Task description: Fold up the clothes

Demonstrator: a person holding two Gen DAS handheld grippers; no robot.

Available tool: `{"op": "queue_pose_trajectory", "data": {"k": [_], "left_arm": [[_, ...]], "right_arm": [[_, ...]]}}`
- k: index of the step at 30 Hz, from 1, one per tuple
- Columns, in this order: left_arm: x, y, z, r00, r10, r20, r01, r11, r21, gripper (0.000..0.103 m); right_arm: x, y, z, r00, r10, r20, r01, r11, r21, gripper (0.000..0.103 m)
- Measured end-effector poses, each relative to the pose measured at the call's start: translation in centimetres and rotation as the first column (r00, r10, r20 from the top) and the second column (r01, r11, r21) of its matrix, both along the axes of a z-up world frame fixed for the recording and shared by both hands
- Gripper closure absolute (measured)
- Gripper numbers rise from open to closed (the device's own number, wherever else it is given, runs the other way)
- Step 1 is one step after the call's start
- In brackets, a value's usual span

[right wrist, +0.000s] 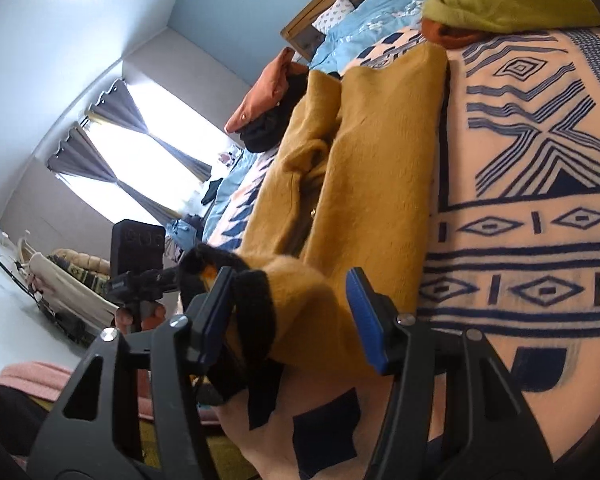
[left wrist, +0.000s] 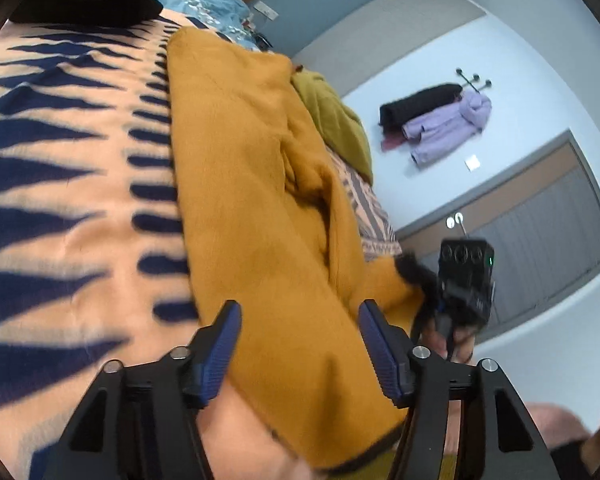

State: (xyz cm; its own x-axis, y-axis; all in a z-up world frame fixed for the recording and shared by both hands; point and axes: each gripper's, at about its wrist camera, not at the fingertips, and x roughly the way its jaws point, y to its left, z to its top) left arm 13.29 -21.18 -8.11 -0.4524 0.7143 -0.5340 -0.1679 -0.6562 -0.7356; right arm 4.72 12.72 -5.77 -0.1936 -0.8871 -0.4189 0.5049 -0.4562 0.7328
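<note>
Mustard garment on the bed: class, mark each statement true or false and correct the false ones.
1. The mustard garment lies on a navy-and-peach patterned blanket. True.
2. The left gripper has its jaws clamped shut on the garment. False: the jaws stand apart, garment between them.
3. A lilac jacket hangs on the wall. True.
4. The olive-green cloth covers the whole mustard garment. False: it lies beyond the garment's far end.

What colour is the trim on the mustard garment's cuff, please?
Black, on the cuff of the mustard garment; clearest in the right wrist view.
</note>
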Motion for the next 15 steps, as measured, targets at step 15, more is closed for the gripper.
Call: {"op": "queue_pose_trajectory", "data": {"k": [15], "left_arm": [[3.8, 4.3, -2.4, 0.979, -0.194, 0.061, 0.190, 0.979, 0.075, 0.021]], "right_arm": [[4.1, 2.3, -3.0, 0.966, 0.165, 0.200, -0.126, 0.973, -0.194, 0.023]]}}
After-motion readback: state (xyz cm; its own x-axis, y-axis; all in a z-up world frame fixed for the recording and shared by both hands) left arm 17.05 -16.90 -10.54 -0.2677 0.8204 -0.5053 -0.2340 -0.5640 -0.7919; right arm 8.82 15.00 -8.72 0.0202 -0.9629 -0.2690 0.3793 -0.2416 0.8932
